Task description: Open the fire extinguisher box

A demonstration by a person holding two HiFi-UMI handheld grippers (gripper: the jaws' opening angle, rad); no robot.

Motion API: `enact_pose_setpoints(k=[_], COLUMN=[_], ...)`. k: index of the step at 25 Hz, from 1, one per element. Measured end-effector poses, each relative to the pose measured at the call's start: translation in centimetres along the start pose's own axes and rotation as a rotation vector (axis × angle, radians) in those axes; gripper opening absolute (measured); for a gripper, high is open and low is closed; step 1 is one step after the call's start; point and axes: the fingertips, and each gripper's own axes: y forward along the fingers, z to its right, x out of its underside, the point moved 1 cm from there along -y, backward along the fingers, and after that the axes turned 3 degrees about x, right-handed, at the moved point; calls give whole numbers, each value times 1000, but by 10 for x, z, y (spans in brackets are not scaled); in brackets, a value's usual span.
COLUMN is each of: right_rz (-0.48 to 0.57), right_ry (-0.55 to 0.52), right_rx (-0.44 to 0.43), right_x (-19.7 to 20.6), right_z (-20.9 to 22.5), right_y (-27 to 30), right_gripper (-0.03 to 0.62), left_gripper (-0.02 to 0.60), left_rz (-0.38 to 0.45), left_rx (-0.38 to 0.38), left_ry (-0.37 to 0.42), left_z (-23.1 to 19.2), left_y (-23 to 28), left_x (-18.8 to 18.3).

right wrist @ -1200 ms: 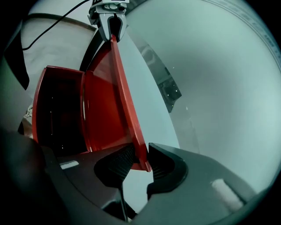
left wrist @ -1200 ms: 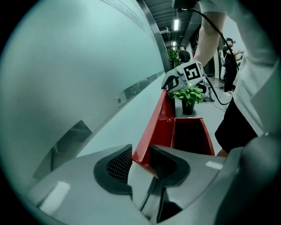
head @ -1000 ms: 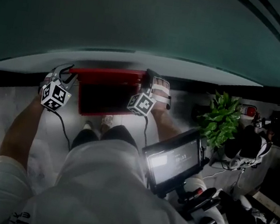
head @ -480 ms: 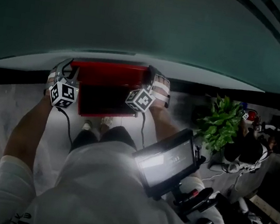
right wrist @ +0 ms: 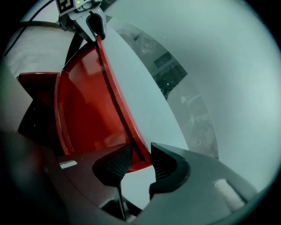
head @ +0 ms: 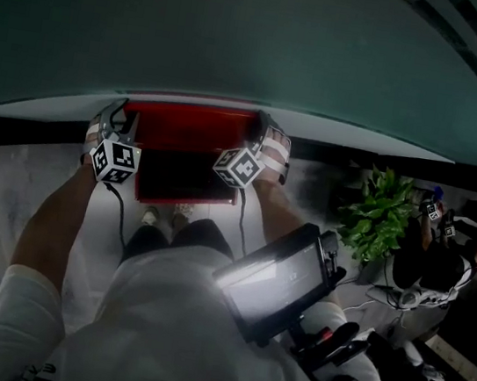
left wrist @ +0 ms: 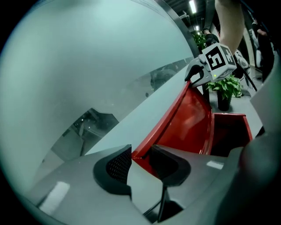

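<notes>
The red fire extinguisher box (head: 182, 181) stands on the floor at the foot of a pale wall, its dark inside showing. Its red lid (head: 194, 122) is swung up and leans close to the wall. My left gripper (head: 107, 121) is at the lid's upper left corner; in the left gripper view (left wrist: 140, 160) its pads are shut on the lid's edge (left wrist: 184, 121). My right gripper (head: 269, 142) is at the upper right corner. Its jaws (right wrist: 141, 160) are opening, with the lid's rim (right wrist: 109, 92) still between them. Each gripper view shows the other gripper (left wrist: 198, 74) (right wrist: 90, 19) at the lid's far corner.
The teal-grey wall (head: 244, 35) rises just behind the lid. A potted plant (head: 375, 216) stands to the right of the box. A lit screen on a rig (head: 274, 279) hangs at my right side. People (head: 427, 262) are at the far right. My shoes (head: 162, 215) are before the box.
Both grippers and the lid's top edge have moved a little up toward the wall. The plant has drifted right in the head view.
</notes>
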Motion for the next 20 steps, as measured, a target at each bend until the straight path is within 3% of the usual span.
enact_pose_setpoints(k=[4,10,16,20], right_rz=[16,17,10,10], right_ry=[14,47,79,104], right_rx=[28,46,40,37], right_x=[-4,-8,-1,-3], right_z=[8,7,8,18], right_y=[-15,-8,-3,-21], right_gripper=[144,158,206,213], left_gripper=[138,140,177,198], left_rz=[-8,13,27,27], left_rx=[-38,-57,-61,-66], left_ry=[22,24,28,28], left_z=[-3,-8,-5,-11], left_y=[-21,-11,-7,-31], left_x=[-9,-2,-4,-7])
